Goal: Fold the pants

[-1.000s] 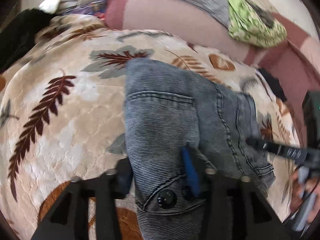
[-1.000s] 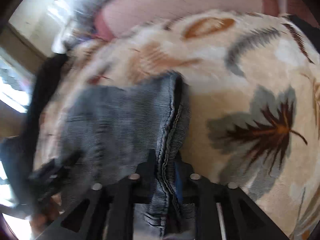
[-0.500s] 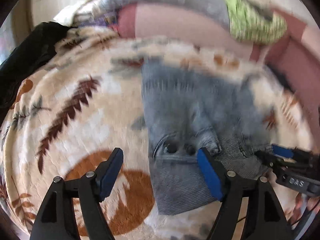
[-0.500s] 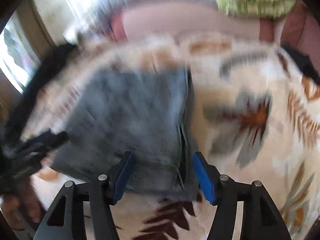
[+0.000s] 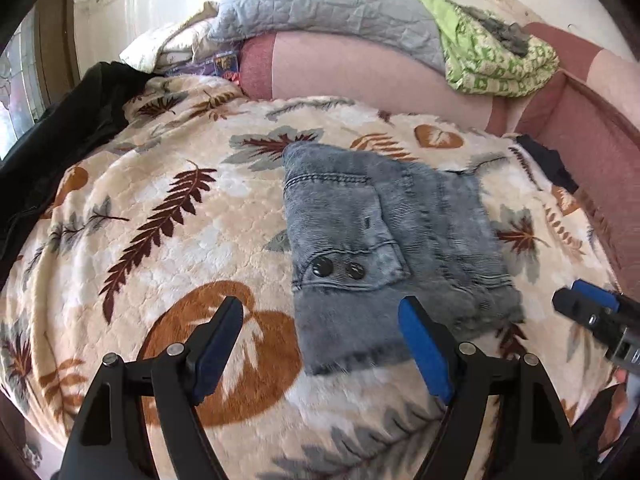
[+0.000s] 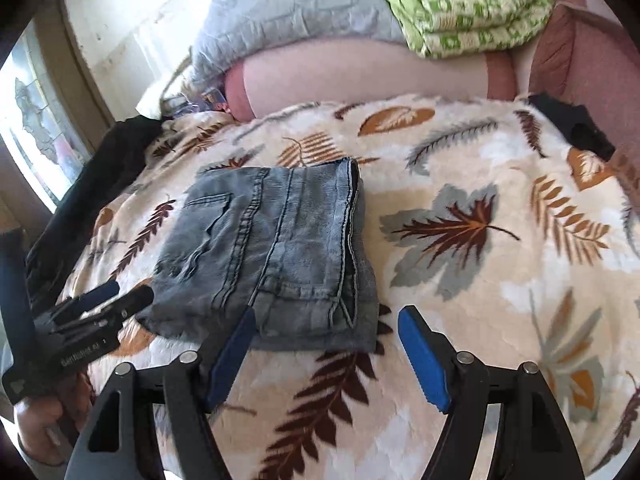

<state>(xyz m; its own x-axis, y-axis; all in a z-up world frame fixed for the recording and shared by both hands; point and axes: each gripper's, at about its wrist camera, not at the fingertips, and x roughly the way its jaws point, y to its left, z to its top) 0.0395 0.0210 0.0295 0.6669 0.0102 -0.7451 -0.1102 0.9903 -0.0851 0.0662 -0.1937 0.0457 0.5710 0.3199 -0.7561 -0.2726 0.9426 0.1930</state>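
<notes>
Left gripper (image 5: 320, 344): nearest item in the left wrist view, black arms with blue pads; jaws stood wide apart, having just been opening, nothing between the pads, the near hem of the pants just beyond them.

Right gripper (image 6: 326, 346): same build, nearest in the right wrist view; jaws likewise wide apart after just opening, gripping nothing, the pads short of the pants' near edge and clear of the cloth.

Hand (image 6: 38, 424): seen at the lower left of the right wrist view, wrapped around the left gripper's handle.

Pants (image 5: 384, 236): grey-blue denim, folded into a compact, roughly square bundle, lying flat on the blanket just ahead of both grippers; pocket flap with two dark snaps on top, stacked layers showing along the right-hand edge.

Blanket (image 5: 168, 208): cream plush, printed with brown, rust and grey leaves; covered the bed beneath the pants.

Black garment (image 5: 68, 132): heaped at the blanket's left edge.

Pink bolster (image 5: 360, 72): lay across the far end of the bed.

Grey quilt (image 5: 332, 4) and green patterned cloth (image 5: 492, 56): piled on the bolster, farthest back.
</notes>
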